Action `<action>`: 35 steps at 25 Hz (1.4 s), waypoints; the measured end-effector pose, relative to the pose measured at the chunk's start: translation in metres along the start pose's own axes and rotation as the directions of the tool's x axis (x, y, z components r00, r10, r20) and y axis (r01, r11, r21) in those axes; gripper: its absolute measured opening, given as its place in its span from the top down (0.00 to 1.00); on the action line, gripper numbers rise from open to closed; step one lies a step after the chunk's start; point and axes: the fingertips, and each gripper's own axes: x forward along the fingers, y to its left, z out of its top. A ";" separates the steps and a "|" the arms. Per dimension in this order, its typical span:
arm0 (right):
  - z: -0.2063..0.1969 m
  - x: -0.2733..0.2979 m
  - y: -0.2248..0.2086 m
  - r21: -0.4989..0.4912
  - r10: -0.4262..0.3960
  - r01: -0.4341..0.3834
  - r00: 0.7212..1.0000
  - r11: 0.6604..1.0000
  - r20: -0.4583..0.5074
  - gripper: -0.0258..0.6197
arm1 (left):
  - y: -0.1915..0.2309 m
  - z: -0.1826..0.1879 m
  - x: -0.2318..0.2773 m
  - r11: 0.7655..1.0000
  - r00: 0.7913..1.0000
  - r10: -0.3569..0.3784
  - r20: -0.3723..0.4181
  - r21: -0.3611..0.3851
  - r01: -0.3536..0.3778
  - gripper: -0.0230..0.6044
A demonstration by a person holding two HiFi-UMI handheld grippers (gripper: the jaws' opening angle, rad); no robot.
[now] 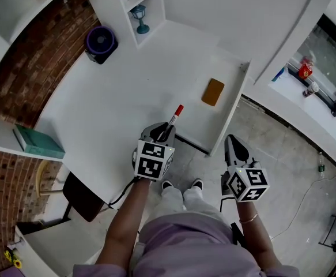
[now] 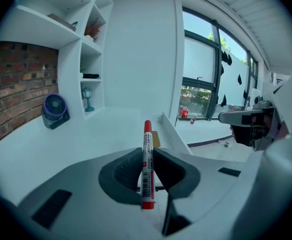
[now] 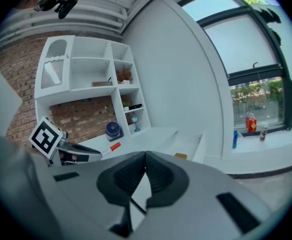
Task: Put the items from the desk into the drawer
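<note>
Our left tool clamps a slim white marker with a red cap mid-barrel over the white table's near edge, with the open white drawer at one o'clock. We judge the marker light, stiff and slick, best gripped across the barrel. Our right tool is clenched and empty.

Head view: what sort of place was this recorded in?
Probably a home study or small office nook: a white desk with an open drawer stands against a brick wall, with built-in white shelves at its corner and a small purple fan on it.
</note>
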 end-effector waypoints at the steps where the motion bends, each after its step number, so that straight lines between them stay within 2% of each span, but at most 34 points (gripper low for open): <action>1: 0.001 -0.003 -0.008 0.003 -0.006 0.006 1.000 1.000 0.004 0.96 | -0.007 0.003 0.005 1.000 1.000 -0.007 -0.001 0.003 0.007 0.85; 11: 0.007 -0.035 -0.078 0.050 -0.061 0.060 0.998 0.997 0.030 0.96 | -0.068 0.026 0.048 0.997 0.998 -0.061 -0.002 0.038 0.061 0.86; 19: 0.001 -0.048 -0.110 0.088 -0.120 0.117 0.992 0.989 0.033 0.96 | -0.098 0.031 0.084 0.989 0.994 -0.100 -0.039 0.104 0.104 0.86; 27: 0.004 -0.030 -0.125 0.117 -0.185 0.181 0.982 0.976 0.026 0.96 | -0.098 0.034 0.122 0.975 0.984 -0.165 -0.073 0.138 0.174 0.86; 35: 0.006 0.001 -0.131 0.125 -0.239 0.237 0.971 0.963 -0.003 0.96 | -0.086 0.025 0.163 0.959 0.965 -0.219 -0.145 0.151 0.241 0.85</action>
